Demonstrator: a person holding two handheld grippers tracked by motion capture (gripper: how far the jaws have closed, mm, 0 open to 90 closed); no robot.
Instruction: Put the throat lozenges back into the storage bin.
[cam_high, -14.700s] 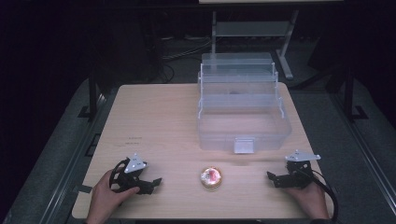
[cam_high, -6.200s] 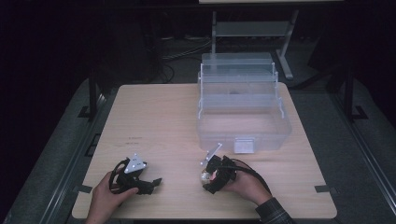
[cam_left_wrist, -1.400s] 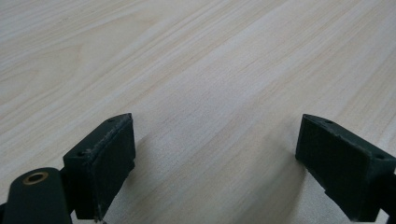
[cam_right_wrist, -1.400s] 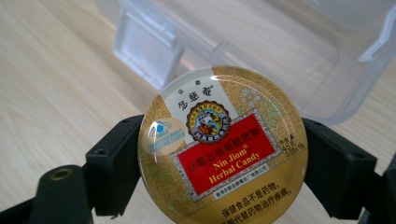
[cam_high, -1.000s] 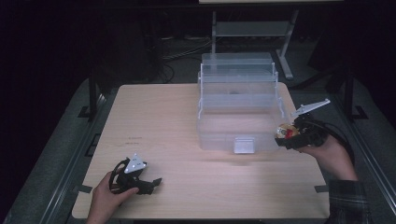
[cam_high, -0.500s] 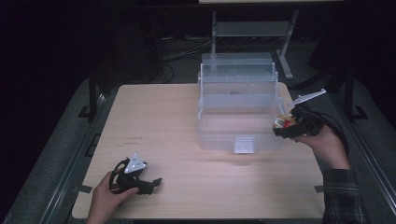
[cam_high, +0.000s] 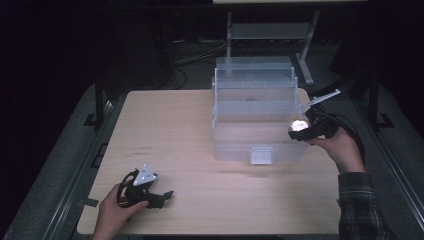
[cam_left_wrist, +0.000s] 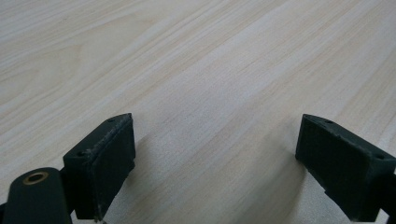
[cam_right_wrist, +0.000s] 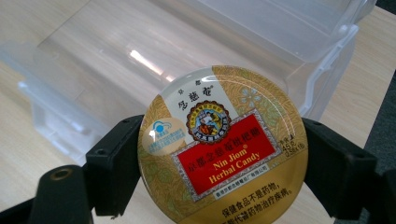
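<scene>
Right tool (cam_high: 298, 131) closed on tin (cam_right_wrist: 223, 144), held at right side of clear box (cam_high: 255, 120), above worktop (cam_high: 170, 135). Left tool (cam_high: 161, 195) open, empty, resting on worktop.

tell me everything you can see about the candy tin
The tin is round, flat and looks like metal, its gold lid patterned around a red label reading Nin Jiom Herbal Candy, with Chinese text, a small emblem and a pale round sticker. The lid is on and faces the camera. The right tongs grip it by its rim, one black jaw on each side. It is held off the table at the right end of the clear box.
</scene>
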